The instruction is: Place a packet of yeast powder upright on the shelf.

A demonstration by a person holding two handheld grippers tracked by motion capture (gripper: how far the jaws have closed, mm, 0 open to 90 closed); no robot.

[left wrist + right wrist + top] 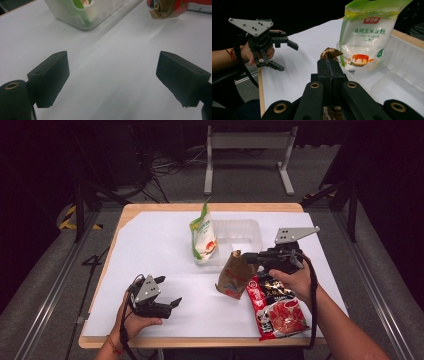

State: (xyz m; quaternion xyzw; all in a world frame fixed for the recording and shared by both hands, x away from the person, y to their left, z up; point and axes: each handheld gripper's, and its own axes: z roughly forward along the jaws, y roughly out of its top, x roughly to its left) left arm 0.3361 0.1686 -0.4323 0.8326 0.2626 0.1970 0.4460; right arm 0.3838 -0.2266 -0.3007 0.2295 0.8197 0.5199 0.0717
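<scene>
My right gripper (243,256) is shut on the top edge of a brown and gold snack bag (234,276), which hangs above the table just in front of the clear plastic tray (251,227). In the right gripper view the jaws are pressed together with the bag's crinkled top (331,53) sticking out. A green and white corn starch pouch (203,236) (365,35) stands upright in the tray's left end. My left gripper (168,293) (112,77) stands open and empty over the white sheet at the front left.
A red and black snack packet (274,307) lies flat at the front right under my right hand. The tray (402,75) has bare room to the right of the pouch. A white frame (247,142) stands on the floor beyond the table.
</scene>
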